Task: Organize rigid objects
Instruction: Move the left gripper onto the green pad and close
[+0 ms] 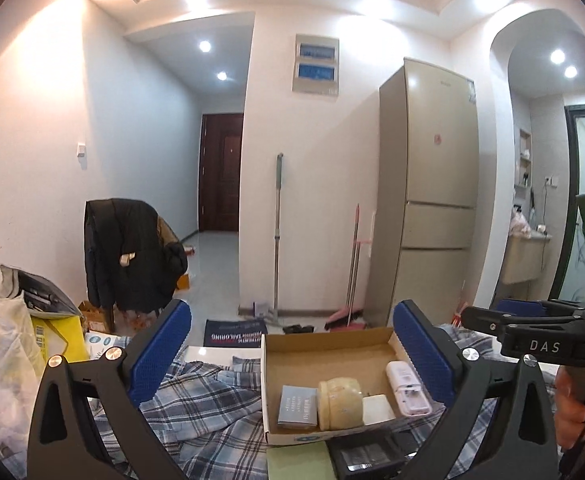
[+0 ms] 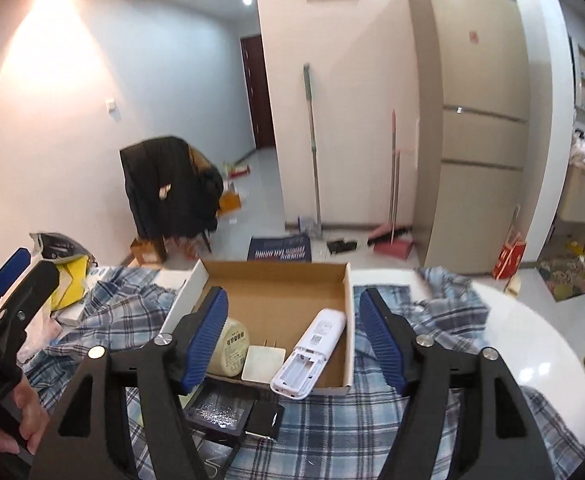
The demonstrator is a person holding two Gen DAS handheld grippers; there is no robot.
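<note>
Brown corrugated cardboard forms the shallow open box (image 2: 276,280) in front of you, sitting on a blue-and-white plaid cloth (image 2: 352,420) spread over the white round table (image 2: 532,340). Inside it, along the near side, lie four things in a row: a small grey booklet (image 1: 297,406) at the left, a pale yellow round tub with printed label (image 2: 232,346) on its side, a flat white square charger with two metal prongs (image 2: 263,362), and a white rectangular remote control (image 2: 312,354) lying back-up with its battery bay uncovered, its near end poking over the box's front edge.

Your right gripper (image 2: 292,338) hangs above the near part of the box with its blue ribbed pads (image 2: 380,336) spread apart; nothing is between them, and the remote sits below the gap, untouched. Your left gripper (image 1: 292,354) is spread wide too, empty, its blue pads (image 1: 160,354) framing the box from the near side.

Just in front of the box, on the cloth, rests a black flat case with a glittery window (image 2: 218,414), touching a small black box (image 2: 266,420) on its right. A pale green card (image 1: 298,460) lies beside the case in the left wrist view.
</note>
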